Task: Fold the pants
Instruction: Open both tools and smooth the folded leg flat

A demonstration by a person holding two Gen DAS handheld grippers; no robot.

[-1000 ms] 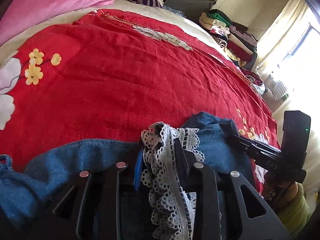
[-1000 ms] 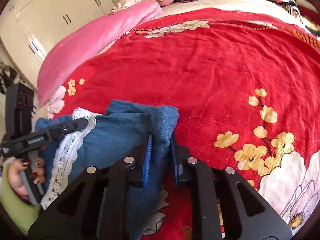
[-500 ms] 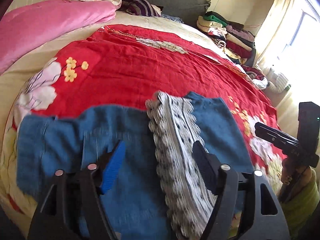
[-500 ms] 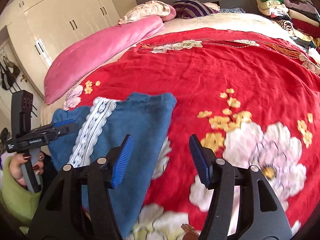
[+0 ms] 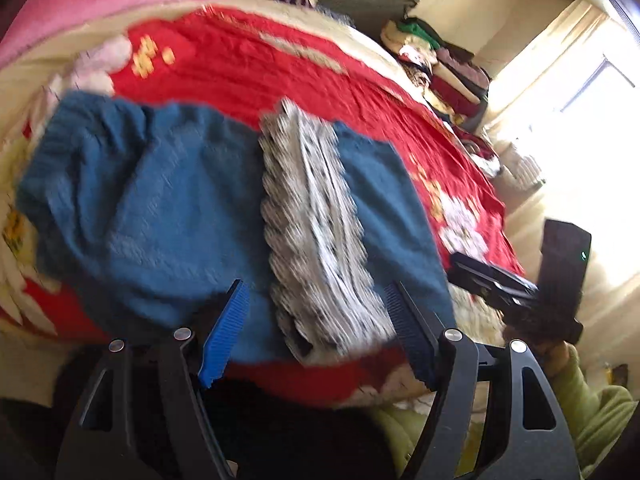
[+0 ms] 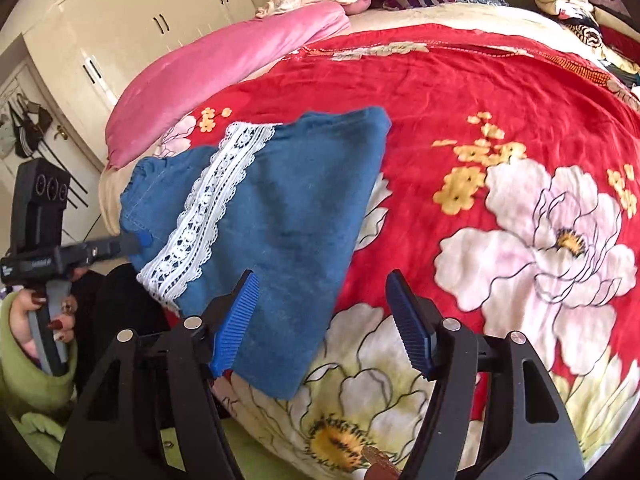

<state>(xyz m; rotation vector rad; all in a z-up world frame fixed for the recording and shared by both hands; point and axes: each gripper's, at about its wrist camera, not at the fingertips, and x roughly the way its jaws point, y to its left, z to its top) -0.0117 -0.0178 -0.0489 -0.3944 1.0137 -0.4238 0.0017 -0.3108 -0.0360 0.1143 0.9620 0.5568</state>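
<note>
Blue-padded left claw (image 5: 316, 336): jaws just sprung apart, nothing pinched.
Right claw (image 6: 322, 320): jaws just widened too, gripping nothing.
Pants (image 6: 280, 216): folded denim with lace strip (image 6: 208, 204), lying flat near the bed's (image 6: 460, 92) edge, ahead of both claws.

The blue pants (image 6: 280, 216), trimmed with white lace (image 6: 208, 208), are laid folded on the red floral bedspread (image 6: 460, 92). The right gripper (image 6: 320, 320), jaws just opened, is held clear.

cream wardrobe (image 6: 132, 36), bright window (image 5: 592, 92), bed (image 6: 460, 92)
</note>
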